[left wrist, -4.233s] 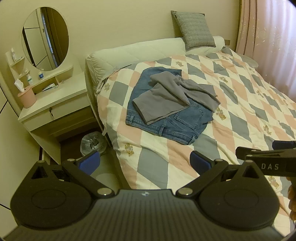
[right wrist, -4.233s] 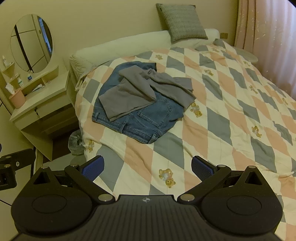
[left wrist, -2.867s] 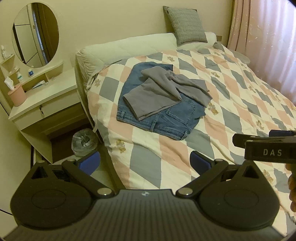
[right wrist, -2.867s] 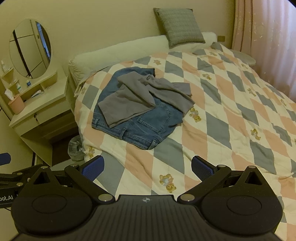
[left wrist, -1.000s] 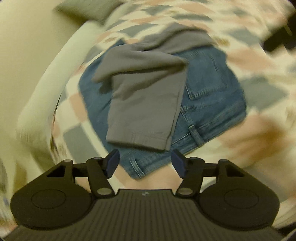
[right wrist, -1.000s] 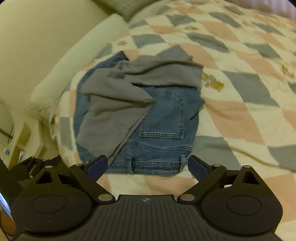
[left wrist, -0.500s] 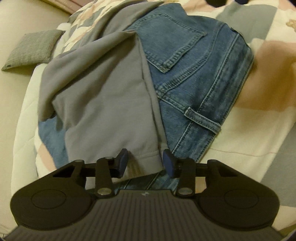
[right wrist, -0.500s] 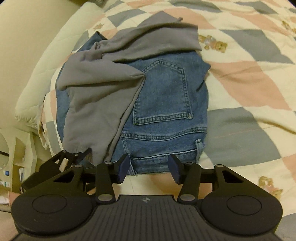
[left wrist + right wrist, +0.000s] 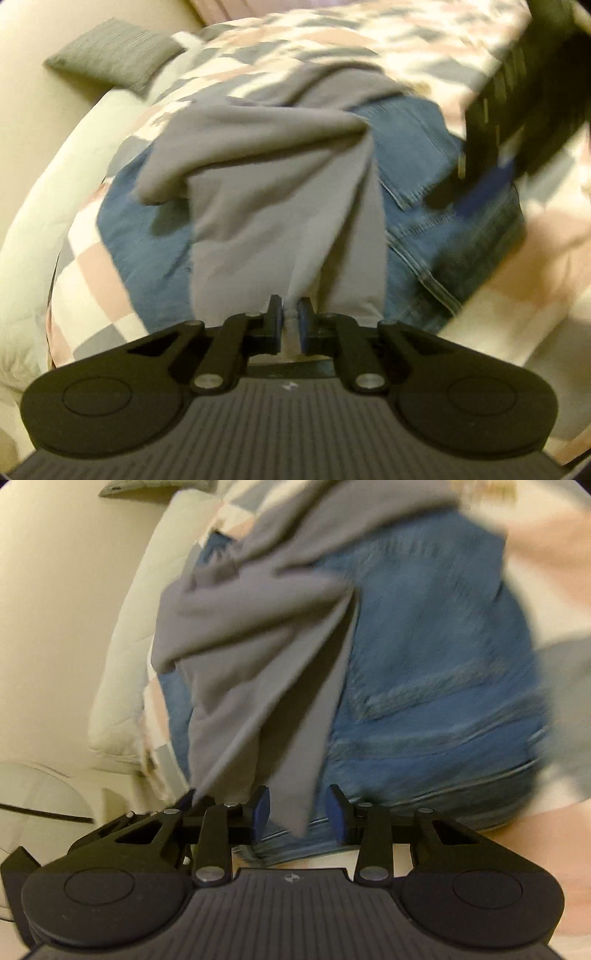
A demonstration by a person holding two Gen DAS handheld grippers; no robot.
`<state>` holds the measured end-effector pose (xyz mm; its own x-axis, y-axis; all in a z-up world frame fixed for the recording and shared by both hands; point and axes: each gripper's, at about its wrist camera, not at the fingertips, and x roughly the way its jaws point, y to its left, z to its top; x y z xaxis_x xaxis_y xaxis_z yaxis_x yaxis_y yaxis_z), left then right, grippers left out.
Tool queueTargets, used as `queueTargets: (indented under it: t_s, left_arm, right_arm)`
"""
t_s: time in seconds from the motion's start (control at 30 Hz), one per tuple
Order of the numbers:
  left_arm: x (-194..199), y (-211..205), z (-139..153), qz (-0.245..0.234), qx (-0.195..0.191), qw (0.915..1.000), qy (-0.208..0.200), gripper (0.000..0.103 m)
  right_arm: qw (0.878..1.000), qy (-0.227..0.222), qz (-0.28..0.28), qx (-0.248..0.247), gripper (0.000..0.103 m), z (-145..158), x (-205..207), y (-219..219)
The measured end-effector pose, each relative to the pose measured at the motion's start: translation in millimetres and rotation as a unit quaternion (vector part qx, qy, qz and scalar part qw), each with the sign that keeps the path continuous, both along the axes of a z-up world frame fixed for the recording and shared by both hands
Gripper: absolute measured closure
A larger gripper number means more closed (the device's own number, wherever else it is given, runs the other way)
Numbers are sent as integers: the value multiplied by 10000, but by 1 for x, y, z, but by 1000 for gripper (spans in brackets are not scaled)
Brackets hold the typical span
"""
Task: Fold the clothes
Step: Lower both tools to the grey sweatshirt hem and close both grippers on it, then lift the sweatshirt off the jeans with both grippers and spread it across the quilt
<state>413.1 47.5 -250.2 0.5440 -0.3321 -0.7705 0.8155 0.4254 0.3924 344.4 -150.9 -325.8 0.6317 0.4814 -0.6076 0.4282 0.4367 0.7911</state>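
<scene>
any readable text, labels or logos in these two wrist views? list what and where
No readable words or numbers in either view.
Small pale logo mark, not lettering, on the left tool body, at the top of its ribbed plate.
A similar mark on the right tool body, same spot.
Jeans and grey garment: motion-blurred, no label legible.

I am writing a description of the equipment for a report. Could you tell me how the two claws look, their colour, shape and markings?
Both look alike. The left claw has a matte black body with ribbed grip lines, two round black side discs, silver pivot screws, angular black linkage arms, and blue pads on the fingers. The right claw shows the same build with blue pads and a small pale logo on the ribbed part. No cables or sleeves are visible.
</scene>
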Motion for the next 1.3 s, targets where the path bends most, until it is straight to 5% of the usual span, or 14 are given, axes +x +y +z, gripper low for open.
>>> queueTargets:
  t_s: [0.2,0.37,0.47,0.63,0.73,0.87,1.0,1.23,1.3]
  left_arm:
    - [12,-3,0,-83,1,10000,38,94]
    - [8,2,-16,-292,232,9993,57,88]
    - [0,1,-28,-533,329,9979,137,74]
    - [-4,-7,-52,-727,606,9954,162,74]
    - [-5,-6,-56,-819,689,9942,90,96]
    - [-4,-1,-45,-820,609,9947,-71,97]
    - [6,11,-20,-449,262,9986,100,96]
    - [-12,-5,-48,-716,680,9951,-56,76]
    - [-6,-9,-58,-614,688,9957,50,71]
  right_arm:
    - [9956,325,-333,811,62,-62,24,39]
    - [9892,362,-907,1097,62,-83,31,50]
    - [9877,400,-969,1163,65,-86,35,48]
    - [9875,324,-937,1221,74,-80,34,41]
    - [9863,269,-993,1290,85,-77,34,38]
    - [9869,286,-966,1258,94,-72,37,36]
    - [9901,114,-847,1114,94,-53,33,31]
    - [9909,29,-878,1020,92,-45,33,28]
    - [9898,83,-938,1066,78,-49,36,27]
